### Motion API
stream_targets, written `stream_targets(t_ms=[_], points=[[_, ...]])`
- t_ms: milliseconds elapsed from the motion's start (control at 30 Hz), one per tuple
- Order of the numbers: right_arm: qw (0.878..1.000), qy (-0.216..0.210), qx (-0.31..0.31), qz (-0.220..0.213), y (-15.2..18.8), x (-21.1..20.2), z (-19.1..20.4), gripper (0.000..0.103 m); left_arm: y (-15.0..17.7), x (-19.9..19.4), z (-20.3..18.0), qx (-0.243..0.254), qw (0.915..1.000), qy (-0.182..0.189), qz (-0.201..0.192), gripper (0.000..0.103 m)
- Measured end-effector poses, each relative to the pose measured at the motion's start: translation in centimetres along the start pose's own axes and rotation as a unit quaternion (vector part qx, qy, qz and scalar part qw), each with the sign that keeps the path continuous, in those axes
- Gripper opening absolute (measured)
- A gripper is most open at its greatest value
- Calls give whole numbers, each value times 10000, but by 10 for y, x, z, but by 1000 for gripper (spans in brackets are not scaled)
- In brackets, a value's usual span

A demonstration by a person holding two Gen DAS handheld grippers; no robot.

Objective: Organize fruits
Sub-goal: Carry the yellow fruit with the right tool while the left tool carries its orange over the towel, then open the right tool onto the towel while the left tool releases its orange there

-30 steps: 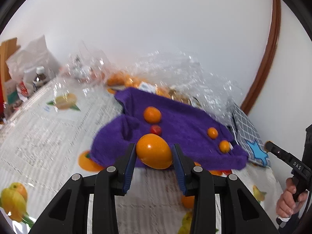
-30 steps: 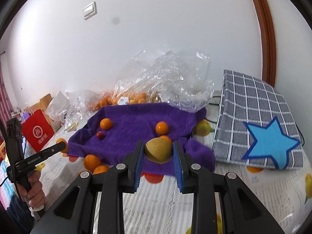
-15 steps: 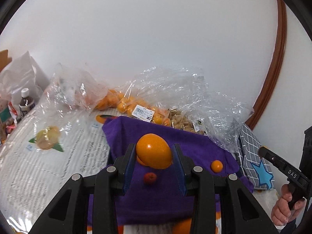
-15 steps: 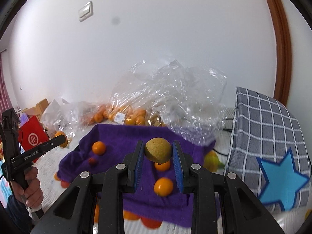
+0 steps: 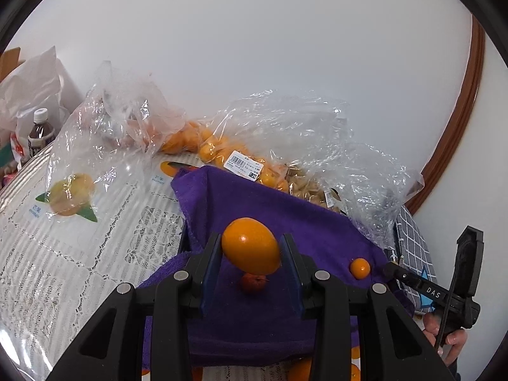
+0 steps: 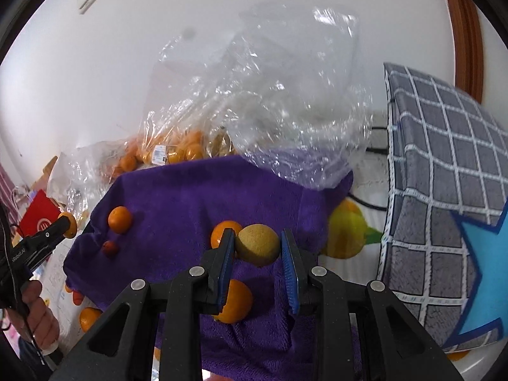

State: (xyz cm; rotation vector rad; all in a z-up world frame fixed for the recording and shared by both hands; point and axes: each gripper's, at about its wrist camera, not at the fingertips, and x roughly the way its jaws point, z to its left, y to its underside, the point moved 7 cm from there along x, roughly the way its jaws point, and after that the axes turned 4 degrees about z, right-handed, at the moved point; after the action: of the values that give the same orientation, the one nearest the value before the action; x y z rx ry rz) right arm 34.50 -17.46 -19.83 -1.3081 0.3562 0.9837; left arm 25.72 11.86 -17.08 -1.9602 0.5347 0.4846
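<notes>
My left gripper (image 5: 250, 247) is shut on a large orange fruit (image 5: 250, 245) and holds it over the purple towel (image 5: 285, 219). A small red fruit (image 5: 253, 282) lies on the towel just below it, and a small orange (image 5: 359, 268) lies to the right. My right gripper (image 6: 257, 245) is shut on a yellow-brown round fruit (image 6: 257, 243) above the same towel (image 6: 190, 197). Oranges (image 6: 226, 231) (image 6: 235, 301) (image 6: 119, 219) and a small red fruit (image 6: 110, 248) lie on the towel around it.
Clear plastic bags of oranges (image 5: 241, 162) stand behind the towel by the wall. A grey checked cushion with a blue star (image 6: 444, 190) lies right. A bottle (image 5: 38, 133) and white bags stand far left. A red bag (image 6: 39, 216) sits left. Loose oranges (image 6: 89, 317) lie off the towel's front edge.
Both grippers have moved forward over the towel, closer to the plastic bags, each still holding its fruit.
</notes>
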Motion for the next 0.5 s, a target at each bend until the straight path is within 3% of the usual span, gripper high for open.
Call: stream_targets(t_ms=[133,267,500], points=[[9995,-217,168,184,4,9,-3,30,1,2,1,-43,10000,22,64,36],[9996,-17,78,282,8,17,-3,30,5,8,1,-103,9996,119,246,36],[9994,89,-17,333,9,20,1,30,12,17,-1,3,9986,-127,504,36]])
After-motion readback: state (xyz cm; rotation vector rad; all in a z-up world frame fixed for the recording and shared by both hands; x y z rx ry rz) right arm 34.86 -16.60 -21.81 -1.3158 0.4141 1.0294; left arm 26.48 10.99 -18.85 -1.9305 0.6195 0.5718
